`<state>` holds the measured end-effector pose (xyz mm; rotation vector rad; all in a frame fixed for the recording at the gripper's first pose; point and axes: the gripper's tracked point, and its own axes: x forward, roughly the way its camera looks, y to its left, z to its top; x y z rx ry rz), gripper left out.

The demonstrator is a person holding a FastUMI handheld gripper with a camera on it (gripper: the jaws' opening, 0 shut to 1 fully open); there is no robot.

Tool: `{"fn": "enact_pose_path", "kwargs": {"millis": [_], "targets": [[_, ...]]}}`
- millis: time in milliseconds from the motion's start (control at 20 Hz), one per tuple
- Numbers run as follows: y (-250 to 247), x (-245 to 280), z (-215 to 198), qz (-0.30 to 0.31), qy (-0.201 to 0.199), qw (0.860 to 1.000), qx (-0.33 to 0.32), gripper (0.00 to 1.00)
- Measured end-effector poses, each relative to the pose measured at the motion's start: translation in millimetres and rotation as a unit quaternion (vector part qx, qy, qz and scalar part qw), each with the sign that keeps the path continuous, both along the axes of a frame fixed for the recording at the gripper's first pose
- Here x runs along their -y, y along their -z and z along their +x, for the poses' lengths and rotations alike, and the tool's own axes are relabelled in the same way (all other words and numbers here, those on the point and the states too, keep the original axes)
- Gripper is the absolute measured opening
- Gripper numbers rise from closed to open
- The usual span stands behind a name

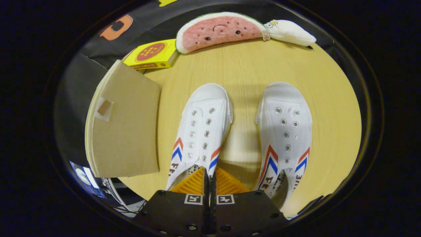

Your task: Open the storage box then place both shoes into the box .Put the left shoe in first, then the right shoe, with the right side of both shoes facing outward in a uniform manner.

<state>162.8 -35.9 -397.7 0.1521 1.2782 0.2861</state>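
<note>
Two white canvas shoes with red and blue chevrons stand side by side on the round wooden table [250, 65], toes pointing away from me. My gripper [209, 174] is shut on the left shoe [202, 128]: one finger sits inside its opening and the other outside, pinching the inner wall of its collar. The right shoe [285, 128] stands a little apart to the right of the fingers. To the left of the shoes is the tan storage box [126, 125], showing a flat tan panel with a small clear tab [104, 108]. I cannot tell whether it is open.
At the table's far edge lie a watermelon-slice plush [220, 31], a white plush [289, 32] and a yellow carton [154, 54] just behind the box. Bare tabletop lies between the shoes' toes and these things.
</note>
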Motion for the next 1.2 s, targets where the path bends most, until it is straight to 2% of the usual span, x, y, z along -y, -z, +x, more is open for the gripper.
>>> {"fn": "enact_pose_path", "kwargs": {"millis": [400,550,850,1050,1200], "targets": [[-62.3,-8.3,-10.4,0.041,-0.023,0.998,0.039,0.00],[-77.9,-15.8,-16.6,0.060,-0.013,0.997,0.037,0.00],[-157.7,-38.5,-16.4,0.094,-0.014,0.991,0.094,0.00],[-208.0,-80.4,-21.2,0.087,-0.050,0.985,0.139,0.00],[-212.3,-130.7,-24.4,0.088,-0.077,0.983,0.142,0.00]]}}
